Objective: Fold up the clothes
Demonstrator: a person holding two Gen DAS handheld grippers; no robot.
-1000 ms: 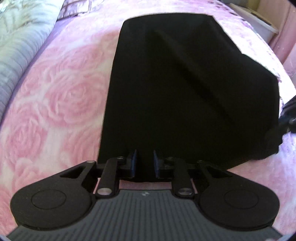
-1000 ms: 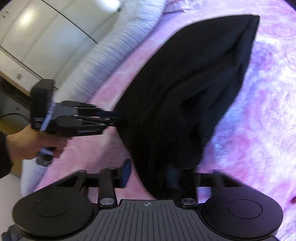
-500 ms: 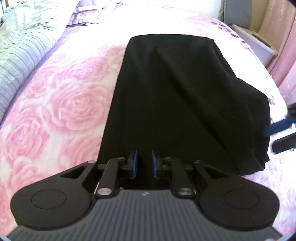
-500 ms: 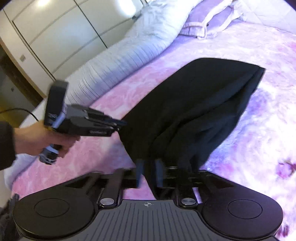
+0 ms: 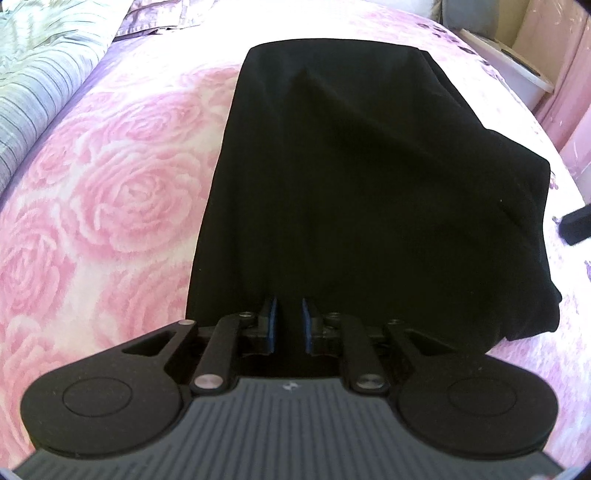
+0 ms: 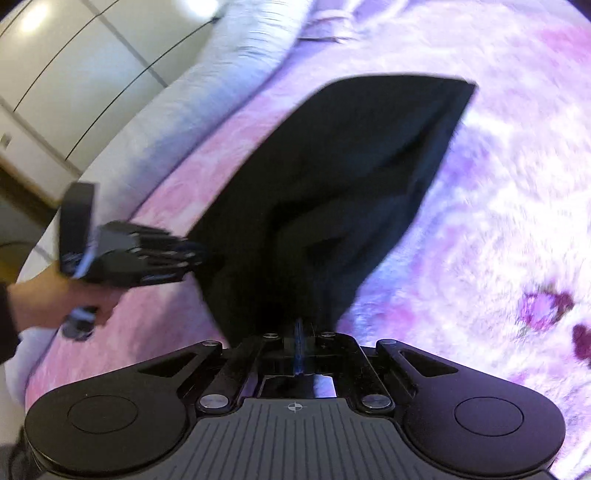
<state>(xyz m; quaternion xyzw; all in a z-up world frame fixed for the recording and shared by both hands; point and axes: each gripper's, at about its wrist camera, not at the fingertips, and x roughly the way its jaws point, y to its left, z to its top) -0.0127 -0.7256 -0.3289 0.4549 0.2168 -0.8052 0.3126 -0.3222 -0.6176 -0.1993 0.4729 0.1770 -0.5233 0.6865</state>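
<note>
A black garment (image 5: 369, 192) lies stretched out on the pink rose-patterned bed cover (image 5: 122, 192); it also shows in the right wrist view (image 6: 332, 192). My left gripper (image 5: 289, 319) is shut on the garment's near edge, with cloth between its blue pads. My right gripper (image 6: 298, 332) is closed tight on the garment's other near corner. The left gripper, held in a hand, shows from the side in the right wrist view (image 6: 122, 251), clamped on the cloth. A dark part of the right gripper (image 5: 576, 225) shows at the right edge of the left wrist view.
A grey-striped quilt (image 5: 40, 74) and a pillow (image 5: 159, 18) lie at the head of the bed. A white box (image 5: 517, 70) and pink curtain stand beyond the far right side. White wardrobe doors (image 6: 74, 74) stand past the bed.
My right gripper went from open around the garment's corner to closed on it. Both grippers pulled back, and the garment now lies longer and flatter on the bed.
</note>
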